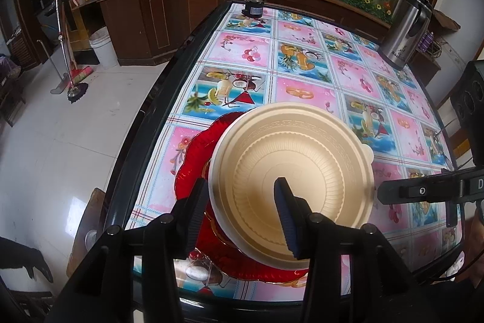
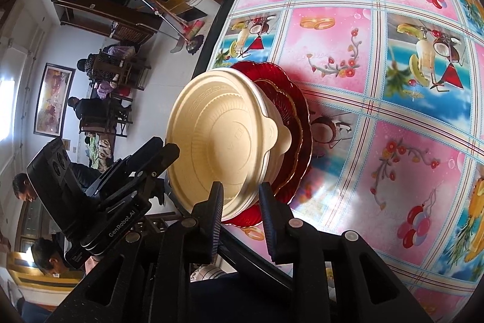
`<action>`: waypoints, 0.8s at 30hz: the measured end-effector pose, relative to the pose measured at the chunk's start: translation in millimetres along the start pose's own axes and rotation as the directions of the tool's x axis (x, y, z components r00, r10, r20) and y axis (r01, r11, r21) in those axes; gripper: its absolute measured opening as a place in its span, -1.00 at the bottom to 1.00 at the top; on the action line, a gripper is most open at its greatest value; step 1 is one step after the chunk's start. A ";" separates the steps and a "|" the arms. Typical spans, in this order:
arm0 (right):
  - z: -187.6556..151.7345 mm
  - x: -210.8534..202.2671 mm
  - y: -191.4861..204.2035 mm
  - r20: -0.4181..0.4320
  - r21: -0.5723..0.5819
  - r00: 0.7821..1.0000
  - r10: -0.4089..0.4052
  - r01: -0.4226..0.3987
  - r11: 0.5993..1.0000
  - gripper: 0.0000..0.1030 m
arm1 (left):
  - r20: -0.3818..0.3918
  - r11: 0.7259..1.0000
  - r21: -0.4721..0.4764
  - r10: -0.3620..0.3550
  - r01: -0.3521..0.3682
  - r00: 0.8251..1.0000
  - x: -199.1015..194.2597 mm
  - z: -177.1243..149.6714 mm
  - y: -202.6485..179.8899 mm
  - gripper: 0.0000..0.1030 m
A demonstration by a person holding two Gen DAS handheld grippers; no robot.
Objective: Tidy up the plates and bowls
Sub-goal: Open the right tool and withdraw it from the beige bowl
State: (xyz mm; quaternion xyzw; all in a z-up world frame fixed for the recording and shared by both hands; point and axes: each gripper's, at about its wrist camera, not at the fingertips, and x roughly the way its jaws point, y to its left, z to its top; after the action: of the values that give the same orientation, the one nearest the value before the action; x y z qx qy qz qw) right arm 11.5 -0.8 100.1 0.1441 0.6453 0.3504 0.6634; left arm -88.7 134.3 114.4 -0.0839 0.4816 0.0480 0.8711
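We see a dark-edged table (image 1: 142, 123) under a pink-and-blue fruit-print cloth (image 1: 305, 62), on which rest a red scalloped plate (image 1: 190, 168) near the front edge, a steel thermos jug (image 1: 405, 32) at the far right, and a small black device (image 1: 253, 8) at the far end.

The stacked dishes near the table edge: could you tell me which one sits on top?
The cream plastic bowl, upside down with its ribbed base facing up, tops the stack. The red scalloped glass plates lie beneath it, on the table.
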 end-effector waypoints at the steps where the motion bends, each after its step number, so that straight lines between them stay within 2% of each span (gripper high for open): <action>1: -0.1 -0.7 -0.8 0.000 0.000 1.000 0.004 -0.004 1.000 -0.48 | 0.002 1.000 -0.005 0.002 -0.002 1.000 -1.4 -0.7 0.3 -0.14; 8: 3.6 -11.8 -11.3 0.033 0.022 0.998 0.050 -0.050 0.998 -0.48 | 0.028 0.998 -0.056 0.025 -0.023 0.999 -15.8 -7.9 9.9 -0.11; 14: 4.4 -32.9 -38.3 0.099 0.060 0.993 0.067 -0.073 0.996 -0.48 | 0.061 0.993 -0.113 0.050 -0.042 0.997 -35.9 -18.6 21.2 -0.11; 19: 6.6 -34.9 -72.6 0.106 0.096 0.994 -0.023 0.013 0.995 -0.48 | 0.063 0.979 -0.187 0.090 -0.077 0.994 -49.9 -35.1 38.5 -0.11; 24: 13.3 -7.9 -86.9 0.054 0.059 0.992 -0.112 0.108 0.992 -0.48 | 0.038 0.954 -0.276 0.129 -0.113 0.991 -59.1 -56.8 61.1 -0.11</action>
State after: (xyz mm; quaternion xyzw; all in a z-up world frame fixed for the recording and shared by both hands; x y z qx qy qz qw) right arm 49.2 -64.4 51.8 0.1369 0.6427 0.2908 0.6955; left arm -177.4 183.1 128.6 -0.1723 0.4502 0.1696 0.8596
